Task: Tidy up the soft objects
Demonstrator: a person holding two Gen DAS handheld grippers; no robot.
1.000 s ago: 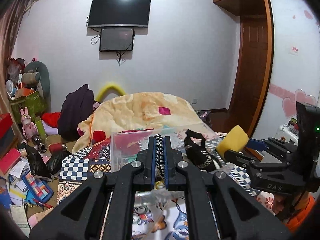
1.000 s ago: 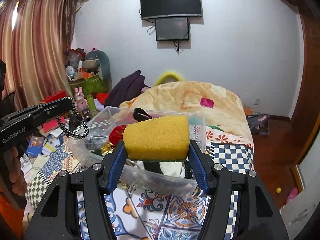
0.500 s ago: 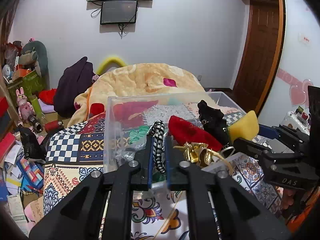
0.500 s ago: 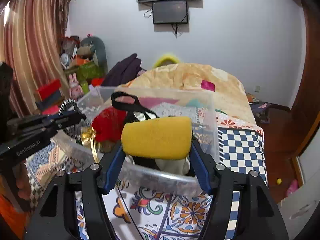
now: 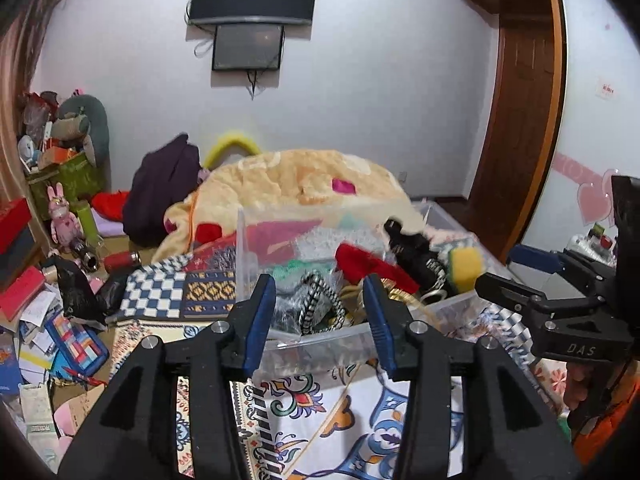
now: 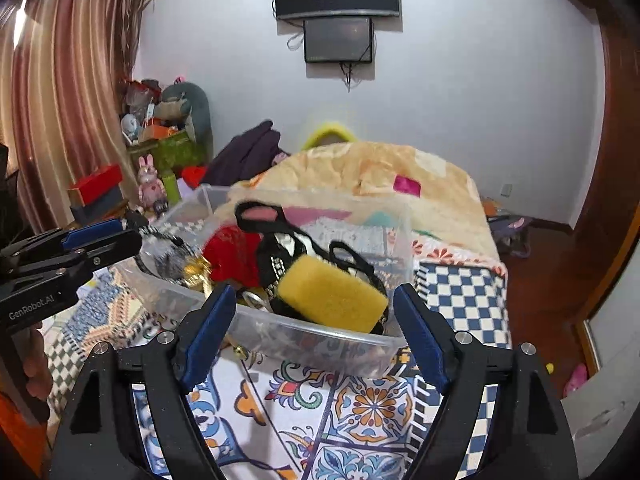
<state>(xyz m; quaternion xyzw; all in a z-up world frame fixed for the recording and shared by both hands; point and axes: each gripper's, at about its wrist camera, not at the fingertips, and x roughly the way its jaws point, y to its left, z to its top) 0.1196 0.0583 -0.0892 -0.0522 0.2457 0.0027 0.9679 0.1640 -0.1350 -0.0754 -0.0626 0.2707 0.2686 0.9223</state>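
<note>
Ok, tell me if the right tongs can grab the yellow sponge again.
Probably yes: the right tongs are open, and the yellow sponge lies uncovered atop the clear bin, directly ahead.

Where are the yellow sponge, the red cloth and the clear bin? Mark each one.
yellow sponge point(image 6: 332, 298): right wrist view, middle of its top face.
red cloth point(image 6: 234, 250): right wrist view, centre of the bundle.
clear bin point(image 6: 320, 340): right wrist view, near wall under the sponge.

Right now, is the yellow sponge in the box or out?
In. The yellow sponge lies inside the clear box on a black strap, and the right gripper is open, not touching it.
</note>
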